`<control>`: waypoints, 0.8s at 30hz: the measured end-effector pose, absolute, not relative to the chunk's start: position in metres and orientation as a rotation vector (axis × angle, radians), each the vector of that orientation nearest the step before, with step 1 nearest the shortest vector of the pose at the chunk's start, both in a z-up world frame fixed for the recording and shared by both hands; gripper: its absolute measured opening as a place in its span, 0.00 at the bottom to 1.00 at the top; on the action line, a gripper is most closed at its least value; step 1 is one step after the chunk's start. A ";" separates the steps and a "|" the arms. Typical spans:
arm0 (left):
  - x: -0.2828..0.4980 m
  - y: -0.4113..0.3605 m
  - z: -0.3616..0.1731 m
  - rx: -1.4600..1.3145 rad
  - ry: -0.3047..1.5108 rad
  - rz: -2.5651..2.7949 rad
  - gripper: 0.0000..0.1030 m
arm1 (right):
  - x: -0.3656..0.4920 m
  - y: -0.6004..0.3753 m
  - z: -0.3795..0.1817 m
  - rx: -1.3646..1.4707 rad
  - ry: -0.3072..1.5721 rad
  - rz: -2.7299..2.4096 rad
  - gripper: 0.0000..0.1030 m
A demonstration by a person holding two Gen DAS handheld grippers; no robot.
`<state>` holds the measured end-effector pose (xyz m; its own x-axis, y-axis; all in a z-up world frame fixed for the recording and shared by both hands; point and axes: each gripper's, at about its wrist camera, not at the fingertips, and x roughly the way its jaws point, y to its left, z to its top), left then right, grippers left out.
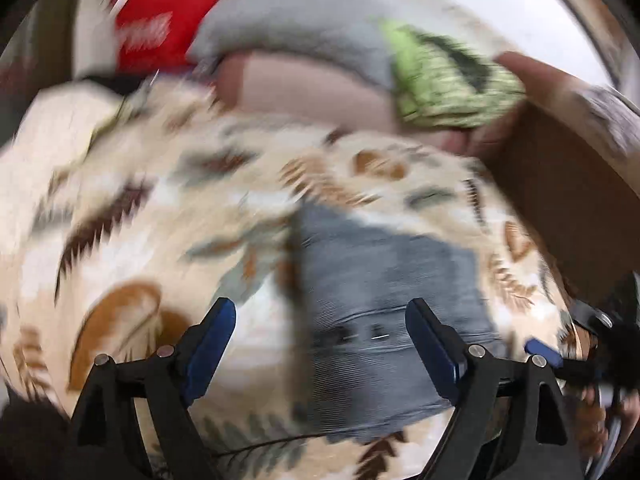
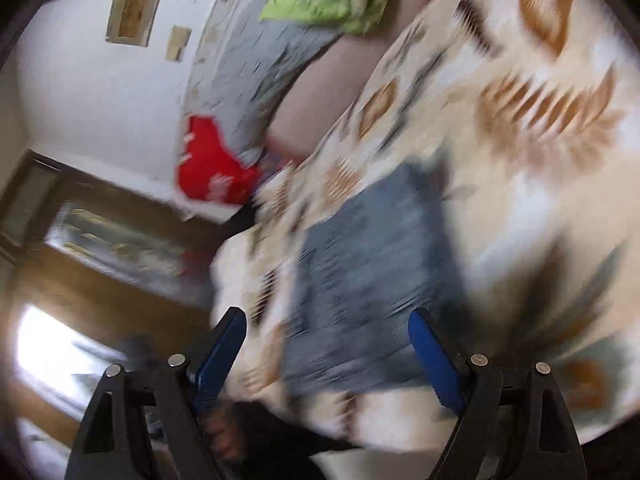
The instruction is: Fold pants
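Denim, blue-grey pants (image 1: pixel 384 300) lie already folded into a compact block on the leaf-print bedspread (image 1: pixel 132 184); soft but thick and fairly heavy, best pinched at a folded edge or the waistband seam. Long axis looks to run away from both cameras, though blur hides which end is which. Left tool (image 1: pixel 320 344) and right tool (image 2: pixel 326 356) both gape wide, released, gripping nothing.

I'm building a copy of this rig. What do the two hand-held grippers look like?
Both match: the left hand-held gripper and right hand-held gripper have black angular arms with silver pivot pins, ending in flat blue fingers. No cables or markings show.
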<state>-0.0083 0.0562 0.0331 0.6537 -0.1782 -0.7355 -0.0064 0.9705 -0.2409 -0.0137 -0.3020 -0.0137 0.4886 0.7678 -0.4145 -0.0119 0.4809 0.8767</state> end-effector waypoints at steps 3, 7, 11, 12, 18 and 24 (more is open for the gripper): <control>-0.007 0.063 0.014 -0.264 0.900 -0.096 0.84 | -0.012 -0.290 -0.048 0.933 1.080 0.471 0.83; -0.001 0.047 0.007 -0.252 0.899 -0.141 0.84 | -0.014 -0.303 -0.063 1.032 1.112 0.388 0.73; 0.005 0.037 -0.008 -0.195 0.899 -0.147 0.84 | -0.013 -0.299 -0.030 0.963 1.070 0.407 0.73; 0.007 0.034 -0.015 -0.176 0.923 -0.143 0.85 | -0.011 -0.295 -0.029 0.962 1.083 0.401 0.73; 0.006 0.029 -0.036 -0.163 0.935 -0.133 0.88 | 0.004 -0.285 -0.065 1.004 1.199 0.304 0.72; 0.008 0.034 -0.042 -0.200 0.944 -0.144 0.89 | 0.014 -0.286 -0.064 0.948 1.213 0.221 0.32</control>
<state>0.0080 0.0339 -0.0417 0.5788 -0.2093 -0.7881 0.0348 0.9720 -0.2325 0.0135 -0.2858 -0.0635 0.3816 0.6100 -0.6945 0.3263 0.6141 0.7186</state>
